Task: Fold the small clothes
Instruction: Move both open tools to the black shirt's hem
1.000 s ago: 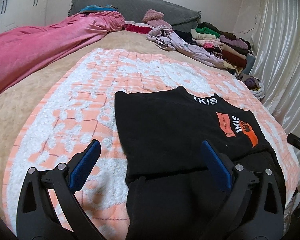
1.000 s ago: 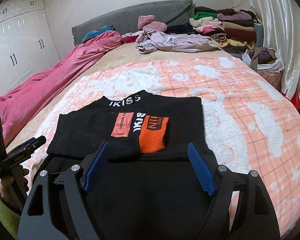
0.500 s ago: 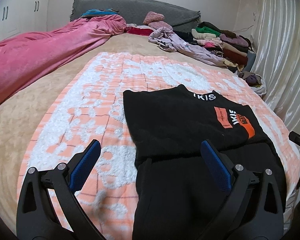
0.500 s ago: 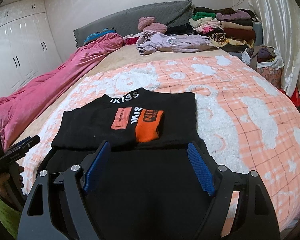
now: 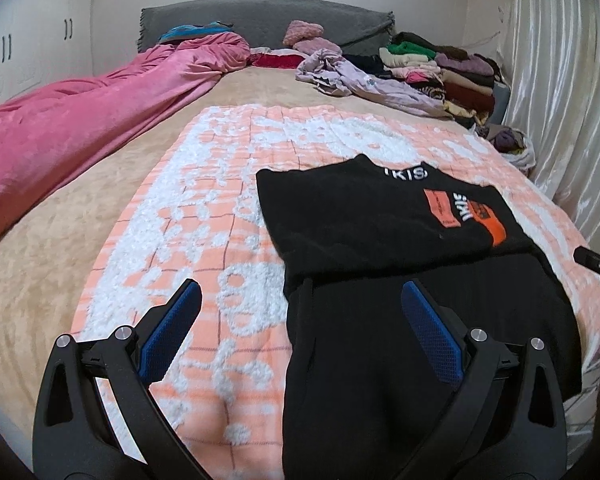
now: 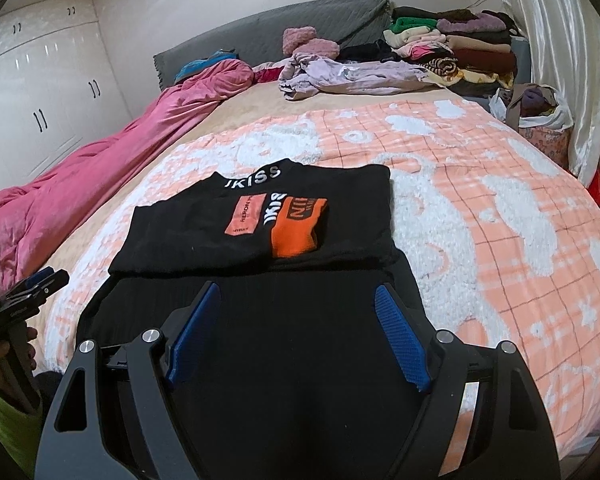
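Observation:
A black top (image 5: 372, 220) with white collar lettering and orange patches lies partly folded on the orange-and-white blanket (image 5: 204, 208). Its lower part runs toward the bed's near edge. My left gripper (image 5: 300, 292) hovers open over the top's left edge, one finger above the blanket and one above the black cloth, holding nothing. In the right wrist view the same top (image 6: 204, 232) lies ahead. My right gripper (image 6: 299, 294) is open above its lower part, nothing between the pads. The left gripper (image 6: 32, 288) shows at that view's left edge, held by a hand.
A pink duvet (image 5: 80, 128) runs along the bed's left side. A lilac garment (image 6: 340, 74) and a stack of folded clothes (image 6: 452, 48) sit by the grey headboard (image 6: 284, 20). A full bag (image 6: 540, 112) stands at the right by the curtain (image 5: 560, 100). White wardrobes (image 6: 40, 100) line the left wall.
The left gripper has drifted left and back, so the black top sits further right in its view. The right gripper has eased back slightly. Both stay open and the top has not moved.

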{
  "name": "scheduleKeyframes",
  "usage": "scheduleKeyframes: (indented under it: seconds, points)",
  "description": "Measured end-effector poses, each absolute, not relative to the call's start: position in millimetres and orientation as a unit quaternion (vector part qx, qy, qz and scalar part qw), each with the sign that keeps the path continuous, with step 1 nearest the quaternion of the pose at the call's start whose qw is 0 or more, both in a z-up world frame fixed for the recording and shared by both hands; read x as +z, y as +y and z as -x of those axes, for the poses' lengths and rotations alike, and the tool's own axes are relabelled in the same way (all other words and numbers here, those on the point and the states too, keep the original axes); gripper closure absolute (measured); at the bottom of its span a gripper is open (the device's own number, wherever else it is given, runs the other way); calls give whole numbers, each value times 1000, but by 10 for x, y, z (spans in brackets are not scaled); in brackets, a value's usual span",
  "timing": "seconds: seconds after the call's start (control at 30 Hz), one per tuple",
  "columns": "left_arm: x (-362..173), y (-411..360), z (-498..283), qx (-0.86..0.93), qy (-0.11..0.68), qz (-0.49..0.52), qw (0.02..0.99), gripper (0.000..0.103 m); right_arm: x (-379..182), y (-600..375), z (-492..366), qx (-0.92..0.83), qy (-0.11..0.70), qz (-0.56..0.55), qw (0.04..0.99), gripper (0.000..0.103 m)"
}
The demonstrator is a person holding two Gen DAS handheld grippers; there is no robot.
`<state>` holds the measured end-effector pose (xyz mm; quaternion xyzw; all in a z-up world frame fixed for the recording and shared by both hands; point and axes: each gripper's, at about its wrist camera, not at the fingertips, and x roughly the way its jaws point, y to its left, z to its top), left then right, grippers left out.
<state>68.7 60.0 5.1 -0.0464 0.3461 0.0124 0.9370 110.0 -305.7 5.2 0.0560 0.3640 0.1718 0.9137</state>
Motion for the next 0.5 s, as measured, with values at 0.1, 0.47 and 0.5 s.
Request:
scheduleKeyframes:
  seconds: [0.1,0.47,0.5]
  points:
    - [40,583,-616,12,353,39,935,9,22,-3076,-1049,172,368,-51,912,24]
    - [-155,625,-408,6,396,54,917,9,-138,-3220,-880,169,387,-41,905,24]
    - [-175,632,-386,6,400,56,915,9,-148,-3231,-864,169,389,-39,905,24]
